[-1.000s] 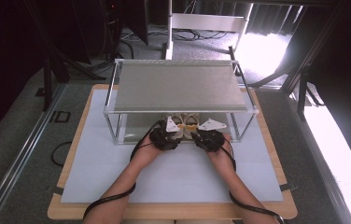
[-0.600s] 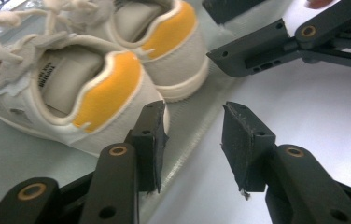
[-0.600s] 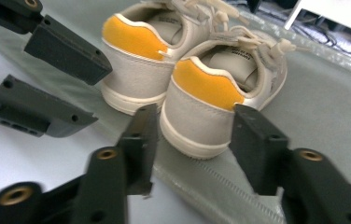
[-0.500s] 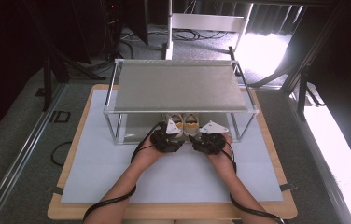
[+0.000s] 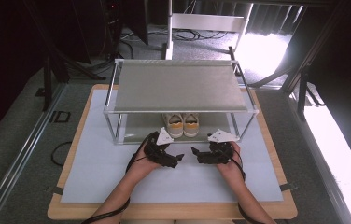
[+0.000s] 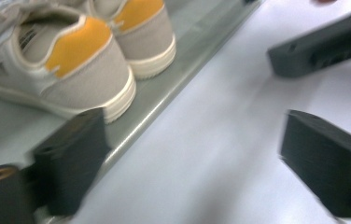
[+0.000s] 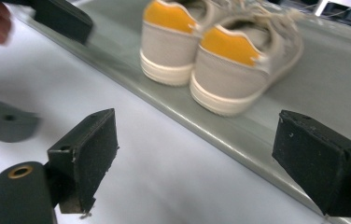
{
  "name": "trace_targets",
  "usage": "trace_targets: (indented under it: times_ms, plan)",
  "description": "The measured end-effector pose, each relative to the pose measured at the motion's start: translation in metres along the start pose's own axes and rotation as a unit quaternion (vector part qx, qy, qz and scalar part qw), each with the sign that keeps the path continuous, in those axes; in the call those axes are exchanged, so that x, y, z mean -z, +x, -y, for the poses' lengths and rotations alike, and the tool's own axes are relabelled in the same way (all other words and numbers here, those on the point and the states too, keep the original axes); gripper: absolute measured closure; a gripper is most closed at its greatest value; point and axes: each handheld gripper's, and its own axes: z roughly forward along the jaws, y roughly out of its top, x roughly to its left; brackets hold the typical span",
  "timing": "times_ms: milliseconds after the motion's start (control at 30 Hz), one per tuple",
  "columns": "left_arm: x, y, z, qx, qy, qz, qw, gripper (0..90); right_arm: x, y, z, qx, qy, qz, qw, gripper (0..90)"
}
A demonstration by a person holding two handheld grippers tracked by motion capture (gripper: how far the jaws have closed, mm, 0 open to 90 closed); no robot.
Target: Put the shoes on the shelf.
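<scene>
Beige shoes side by side, laces close up

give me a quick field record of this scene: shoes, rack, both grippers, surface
shoes: pair, beige with yellow heel tabs, side by side on the rack's lower shelf, heels toward the person
rack: two-tier metal, top shelf bare
left gripper: jaws just opened, nothing between them, in front of the rack
right gripper: jaws just opened, nothing between them
surface: white mat on a wooden board
</scene>
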Motion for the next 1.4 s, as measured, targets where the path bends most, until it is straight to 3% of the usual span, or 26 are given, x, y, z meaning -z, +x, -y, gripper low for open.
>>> trace_targets:
  times_ms: [267, 567, 1000, 1233, 1400]
  plan:
    - [0.010, -0.005, 0.013, -0.015, -0.011, -0.019, 0.9997, 1.8, 0.012, -0.004, 0.017, 0.001, -0.004, 0.011, 0.9999, 13.4]
    - [0.022, -0.004, 0.022, -0.010, -0.023, -0.030, 0.9992, 1.8, 0.026, -0.011, 0.033, 0.002, -0.004, 0.018, 0.9998, 13.4]
    - [0.042, 0.006, 0.038, 0.009, -0.049, -0.037, 0.9981, 1.8, 0.052, -0.028, 0.065, -0.006, -0.005, 0.038, 0.9993, 13.4]
    - [0.055, 0.007, 0.050, 0.013, -0.059, -0.054, 0.9967, 1.8, 0.072, -0.039, 0.075, -0.009, -0.056, 0.056, 0.9968, 13.3]
    - [0.066, 0.010, 0.061, 0.025, -0.072, -0.068, 0.9948, 1.9, 0.075, -0.046, 0.079, -0.012, -0.065, 0.066, 0.9956, 13.3]
